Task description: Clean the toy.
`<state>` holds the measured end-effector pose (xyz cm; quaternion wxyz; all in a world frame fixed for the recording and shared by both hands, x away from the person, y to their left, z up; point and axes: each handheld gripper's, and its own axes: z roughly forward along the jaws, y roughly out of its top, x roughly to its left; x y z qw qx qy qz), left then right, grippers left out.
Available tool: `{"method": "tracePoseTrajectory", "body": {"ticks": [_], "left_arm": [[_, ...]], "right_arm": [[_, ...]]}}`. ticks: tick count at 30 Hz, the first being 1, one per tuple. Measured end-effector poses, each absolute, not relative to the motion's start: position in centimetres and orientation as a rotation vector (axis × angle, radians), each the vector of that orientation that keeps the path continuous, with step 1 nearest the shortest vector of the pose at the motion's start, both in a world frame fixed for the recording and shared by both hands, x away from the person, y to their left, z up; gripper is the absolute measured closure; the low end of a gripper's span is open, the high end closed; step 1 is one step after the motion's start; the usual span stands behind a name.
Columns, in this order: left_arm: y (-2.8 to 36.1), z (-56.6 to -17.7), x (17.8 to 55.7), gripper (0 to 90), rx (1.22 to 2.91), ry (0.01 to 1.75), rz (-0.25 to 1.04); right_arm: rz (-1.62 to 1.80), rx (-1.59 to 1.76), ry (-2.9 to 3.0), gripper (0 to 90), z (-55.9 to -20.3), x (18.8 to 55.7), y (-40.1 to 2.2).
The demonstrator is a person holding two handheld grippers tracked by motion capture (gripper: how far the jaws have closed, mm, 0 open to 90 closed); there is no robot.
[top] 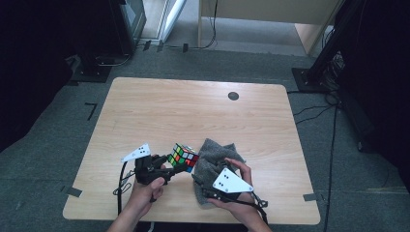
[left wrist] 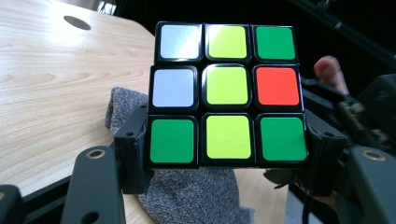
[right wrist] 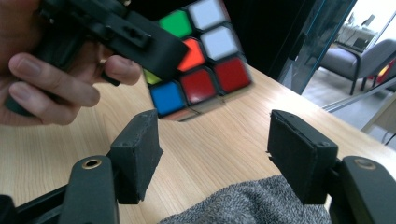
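A scrambled colour cube [top: 183, 157] hangs just above the wooden table [top: 193, 106] near its front edge. My left gripper [top: 175, 166] is shut on it. In the left gripper view the cube [left wrist: 226, 93] sits between the two black jaws, showing green, yellow, white and one orange sticker. A grey cloth [top: 215, 154] lies crumpled to the cube's right. My right gripper [top: 205, 186] rests at the cloth's near side. In the right gripper view its jaws [right wrist: 215, 149] stand open with nothing between them, the cloth [right wrist: 252, 205] just below and the cube [right wrist: 201, 70] a little ahead.
A small dark round spot [top: 233, 95] marks the table's far right. The bare wood stretches behind the cube and cloth. Grey carpet surrounds the table, with black stands [top: 319, 63] and cables at the right. A hand [right wrist: 46, 79] holds the left gripper.
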<state>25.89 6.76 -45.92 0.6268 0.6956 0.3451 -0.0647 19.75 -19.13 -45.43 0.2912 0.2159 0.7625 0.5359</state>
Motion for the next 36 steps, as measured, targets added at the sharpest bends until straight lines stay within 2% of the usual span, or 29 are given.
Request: {"method": "tracePoseTrajectory", "body": {"ticks": [4, 6, 14, 21, 27, 36], "left_arm": [[5.9, -45.6, 25.6, 34.4, 1.637, 0.779, -0.154], [5.6, -45.5, 25.4, 34.4, 1.661, 0.775, -0.157], [4.6, -45.4, 25.1, 34.3, 1.719, 0.756, -0.188], [4.5, -45.6, 25.4, 33.7, 1.74, 0.756, -0.203], [5.1, -45.3, 25.5, 26.2, 1.707, 0.703, -0.205], [6.9, -44.9, 25.6, 24.7, 1.692, 0.666, 0.001]], "right_arm": [[1.408, 0.551, 2.033, 26.7, -45.5, 19.4, -18.6], [1.4, 0.553, 2.03, 26.5, -45.6, 19.4, -18.6], [1.335, 0.518, 2.007, 28.2, -46.0, 19.2, -18.0], [1.278, 0.499, 2.026, 33.5, -46.2, 19.2, -17.7], [1.303, 0.518, 2.045, 33.9, -46.0, 19.4, -18.1], [1.33, 0.676, 2.037, 34.5, -45.4, 20.6, -20.3]]}}
